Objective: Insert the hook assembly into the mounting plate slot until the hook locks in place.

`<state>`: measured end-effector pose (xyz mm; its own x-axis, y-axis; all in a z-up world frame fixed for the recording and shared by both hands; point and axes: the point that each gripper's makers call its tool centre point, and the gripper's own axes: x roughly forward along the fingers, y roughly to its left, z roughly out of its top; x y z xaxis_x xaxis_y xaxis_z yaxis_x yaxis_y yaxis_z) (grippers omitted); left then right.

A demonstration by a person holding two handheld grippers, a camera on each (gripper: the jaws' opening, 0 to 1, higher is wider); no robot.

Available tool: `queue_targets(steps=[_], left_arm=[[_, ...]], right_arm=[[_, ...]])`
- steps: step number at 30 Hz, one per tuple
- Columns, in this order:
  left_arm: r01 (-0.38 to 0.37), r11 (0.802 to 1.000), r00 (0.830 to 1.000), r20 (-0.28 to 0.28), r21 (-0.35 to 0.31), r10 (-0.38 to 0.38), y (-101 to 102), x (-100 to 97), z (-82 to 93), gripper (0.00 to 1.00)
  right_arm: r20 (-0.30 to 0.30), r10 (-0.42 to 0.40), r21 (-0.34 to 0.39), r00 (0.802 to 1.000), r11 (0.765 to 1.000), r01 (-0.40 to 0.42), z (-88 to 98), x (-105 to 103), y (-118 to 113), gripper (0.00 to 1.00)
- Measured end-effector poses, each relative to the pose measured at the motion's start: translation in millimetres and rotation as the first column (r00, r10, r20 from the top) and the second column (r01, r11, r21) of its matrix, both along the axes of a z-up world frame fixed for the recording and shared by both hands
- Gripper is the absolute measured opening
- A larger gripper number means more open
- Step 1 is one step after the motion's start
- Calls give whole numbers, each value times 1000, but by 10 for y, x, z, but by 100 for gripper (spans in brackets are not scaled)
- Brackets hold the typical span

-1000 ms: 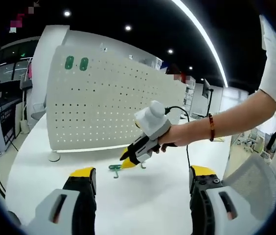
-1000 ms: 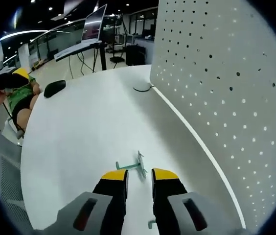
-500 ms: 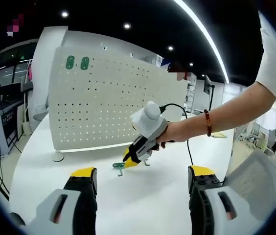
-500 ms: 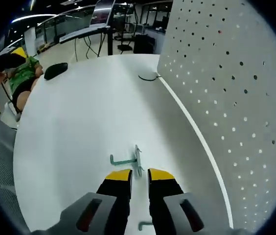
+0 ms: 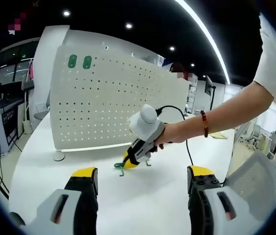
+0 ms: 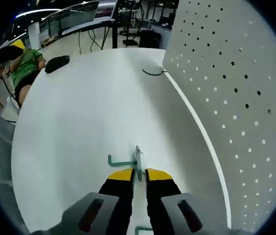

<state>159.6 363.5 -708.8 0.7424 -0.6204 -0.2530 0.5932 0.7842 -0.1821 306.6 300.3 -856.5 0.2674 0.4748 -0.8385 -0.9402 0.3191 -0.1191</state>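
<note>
On the white table point(image 6: 79, 107) beside the pegboard point(image 6: 236, 88), the right gripper point(image 6: 139, 174) stands nearly closed around the green hook point(image 6: 128, 162) plate just ahead, its stem pointing left, while the left gripper point(image 5: 140, 172) hangs wide open, empty, well back.

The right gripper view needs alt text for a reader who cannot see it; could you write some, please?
The right gripper, jaws nearly shut, closes around the plate end of a green hook lying on a white table. A perforated white pegboard stands to the right.

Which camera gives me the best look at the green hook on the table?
The right gripper view: the green hook lies on the white table directly ahead of the right gripper, its arm and plate distinct. The left gripper view shows the hook small and far, partly hidden by that gripper's yellow tips.
</note>
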Motion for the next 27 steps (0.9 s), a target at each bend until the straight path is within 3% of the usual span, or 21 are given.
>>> queue_targets(steps=[14,27], left_arm=[[5,1000,1000,-11,-5,-6,-46,2,-15,76],[3,1000,1000,-7,-16,-3,-48,-17,25,75]], right_arm=[[-26,-63,29,998,998,64,43,-32,-19,3],[26,-76,66,997,995,74,259,-62,-12,3]])
